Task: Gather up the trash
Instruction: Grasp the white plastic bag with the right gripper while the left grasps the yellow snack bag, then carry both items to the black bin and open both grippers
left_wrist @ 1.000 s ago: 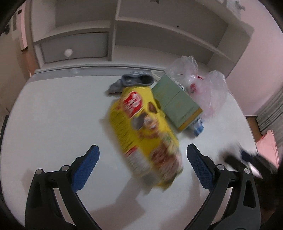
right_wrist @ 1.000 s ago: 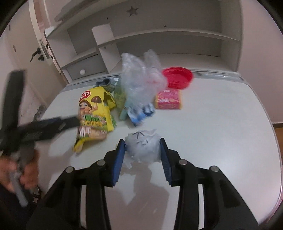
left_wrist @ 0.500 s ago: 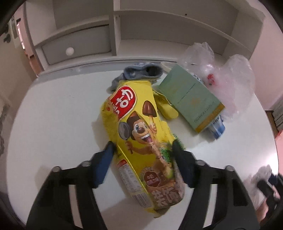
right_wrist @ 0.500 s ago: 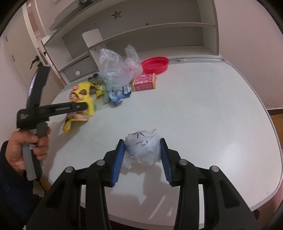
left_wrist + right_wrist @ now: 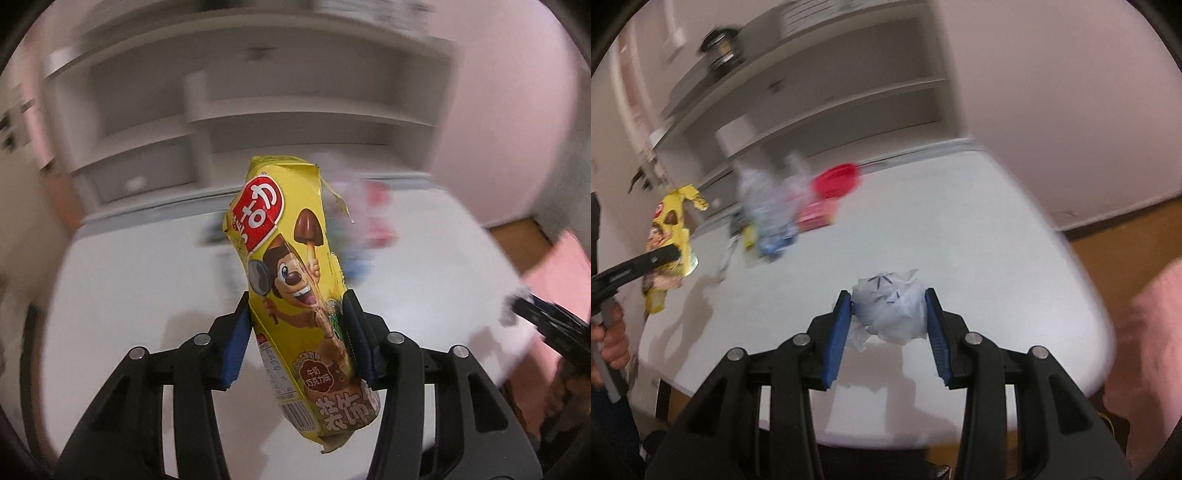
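Observation:
A yellow snack bag (image 5: 291, 280) with a cartoon figure hangs in the air above the white table (image 5: 129, 280). My left gripper (image 5: 297, 332) is shut on its lower half, the blue pads still closing and pressing its sides. The same bag (image 5: 666, 240) shows at the left of the right wrist view, held up by the other gripper. My right gripper (image 5: 888, 314) is shut on a crumpled white paper ball (image 5: 890, 310), lifted over the table's near edge.
A blurred heap lies at the back of the table (image 5: 960, 236): a clear plastic bag (image 5: 768, 199), a red box (image 5: 816, 216), a red plate (image 5: 836, 181). White shelves (image 5: 295, 96) stand behind. A person's hand (image 5: 607, 339) grips the left tool. Wooden floor (image 5: 1126, 240) lies to the right.
My left gripper closed on the yellow bag and lifted it off the table. The right gripper carried the paper ball back toward the table's near edge, away from the heap.

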`<state>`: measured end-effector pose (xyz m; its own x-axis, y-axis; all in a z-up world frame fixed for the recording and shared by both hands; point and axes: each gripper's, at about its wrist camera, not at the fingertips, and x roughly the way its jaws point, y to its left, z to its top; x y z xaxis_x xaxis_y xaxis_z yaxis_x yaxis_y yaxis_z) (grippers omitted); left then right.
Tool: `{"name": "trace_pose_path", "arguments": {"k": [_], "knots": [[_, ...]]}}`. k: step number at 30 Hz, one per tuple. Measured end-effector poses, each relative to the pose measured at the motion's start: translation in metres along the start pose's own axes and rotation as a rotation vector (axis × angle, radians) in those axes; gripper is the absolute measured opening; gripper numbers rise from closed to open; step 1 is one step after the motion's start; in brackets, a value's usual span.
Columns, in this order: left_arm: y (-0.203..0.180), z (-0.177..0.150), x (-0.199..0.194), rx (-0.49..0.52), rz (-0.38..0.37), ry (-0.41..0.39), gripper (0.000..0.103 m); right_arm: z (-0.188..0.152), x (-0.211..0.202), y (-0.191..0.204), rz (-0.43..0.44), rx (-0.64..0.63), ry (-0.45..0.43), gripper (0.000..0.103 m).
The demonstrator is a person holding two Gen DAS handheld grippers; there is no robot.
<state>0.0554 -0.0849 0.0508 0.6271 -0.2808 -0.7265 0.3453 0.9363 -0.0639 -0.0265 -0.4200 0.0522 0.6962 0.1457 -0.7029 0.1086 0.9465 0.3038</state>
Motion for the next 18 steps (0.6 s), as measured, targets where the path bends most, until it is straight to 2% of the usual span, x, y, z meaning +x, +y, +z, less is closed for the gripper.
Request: {"name": "trace_pose_path", "arguments": {"k": [3, 5, 11, 15, 18], "knots": [[-0.065, -0.001, 0.01, 0.112, -0.125, 0.0, 0.048, -0.015, -0.023, -0.045, -0.105, 0.074, -0.035, 0.04], [-0.125, -0.011, 0.02, 0.205, -0.225, 0.021, 0.048, -0.031, -0.039, -0.08, -0.195, 0.135, -0.052, 0.04], [-0.293, -0.062, 0.05, 0.44, -0.502, 0.12, 0.048, -0.105, -0.091, -0.195, -0.475, 0.349, -0.044, 0.04], [-0.374, -0.11, 0.083, 0.569, -0.632, 0.191, 0.048, -0.162, -0.112, -0.265, -0.567, 0.522, -0.004, 0.04], [-0.421, -0.153, 0.124, 0.621, -0.698, 0.287, 0.048, -0.203, -0.112, -0.308, -0.588, 0.648, 0.056, 0.04]]}}
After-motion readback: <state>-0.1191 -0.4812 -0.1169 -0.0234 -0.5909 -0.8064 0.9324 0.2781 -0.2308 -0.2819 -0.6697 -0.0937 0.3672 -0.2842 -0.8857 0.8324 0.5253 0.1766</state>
